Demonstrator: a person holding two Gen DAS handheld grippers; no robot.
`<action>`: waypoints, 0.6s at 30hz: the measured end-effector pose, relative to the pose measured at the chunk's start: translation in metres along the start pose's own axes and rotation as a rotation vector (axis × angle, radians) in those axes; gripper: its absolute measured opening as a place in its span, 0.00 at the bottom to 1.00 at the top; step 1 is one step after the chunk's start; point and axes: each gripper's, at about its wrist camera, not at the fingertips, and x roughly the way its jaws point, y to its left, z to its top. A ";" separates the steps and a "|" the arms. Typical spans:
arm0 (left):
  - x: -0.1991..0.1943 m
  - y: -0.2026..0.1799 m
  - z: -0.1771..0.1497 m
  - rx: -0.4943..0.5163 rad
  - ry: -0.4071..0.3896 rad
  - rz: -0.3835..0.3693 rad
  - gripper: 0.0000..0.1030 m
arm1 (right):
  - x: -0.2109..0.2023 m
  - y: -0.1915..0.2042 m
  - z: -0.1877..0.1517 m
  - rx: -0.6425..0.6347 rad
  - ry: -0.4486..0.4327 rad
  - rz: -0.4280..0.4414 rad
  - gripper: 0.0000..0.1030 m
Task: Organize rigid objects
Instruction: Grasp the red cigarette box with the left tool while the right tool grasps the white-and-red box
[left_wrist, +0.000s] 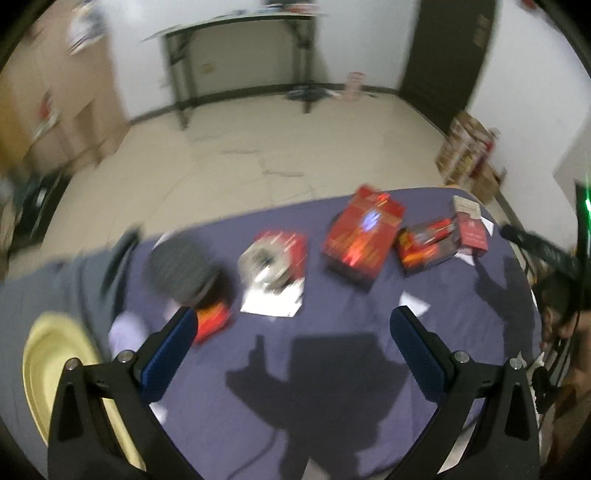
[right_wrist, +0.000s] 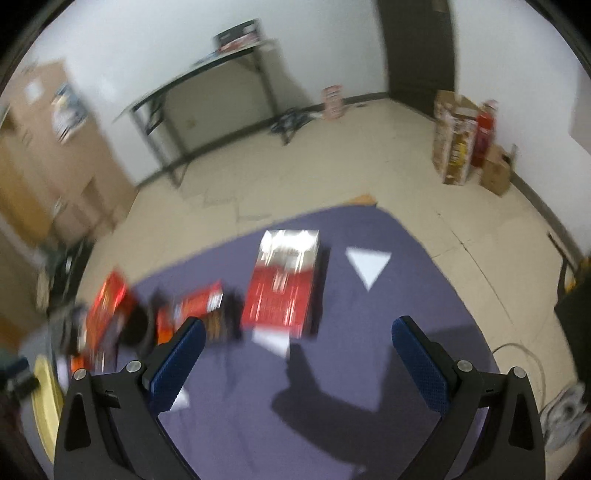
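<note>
Subject items: several red retail boxes lie scattered on a purple-grey cloth (left_wrist: 332, 369) spread over the floor. In the left wrist view, a large red box (left_wrist: 360, 236) sits near the far edge, a smaller red and black box (left_wrist: 424, 245) just to its right, and a small dark red carton (left_wrist: 472, 230) touching that one's far end. Left of the large box lies a red-backed pack with a round silver item (left_wrist: 271, 260), then a dark round object (left_wrist: 181, 271), too blurred to identify. A pale yellow tray (left_wrist: 51, 376) lies at the cloth's left margin.

In the right wrist view, a red and silver box (right_wrist: 286, 282) lies flat ahead, a white paper triangle (right_wrist: 367, 264) beside it.

Tool state: left gripper (left_wrist: 293, 332) fingers spread wide, nothing between them, above bare cloth. Right gripper (right_wrist: 299, 339) likewise spread and empty.

Assessment: both frames are motion-blurred, so this appears to be an approach phase with no item selected. Recommended practice: slow before descent, centre one box between the fingers across its narrower dimension, and close on the flat sides. Glossy card may slip if pinched at a corner.
</note>
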 end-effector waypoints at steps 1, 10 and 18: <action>0.010 -0.010 0.012 0.040 0.004 -0.006 1.00 | 0.011 0.001 0.008 0.016 0.014 -0.003 1.00; 0.070 -0.052 0.048 0.325 0.075 -0.008 1.00 | 0.087 0.021 0.036 0.024 0.104 -0.059 1.00; 0.086 -0.052 0.059 0.277 0.090 -0.047 0.82 | 0.131 0.041 0.045 -0.020 0.153 -0.090 0.99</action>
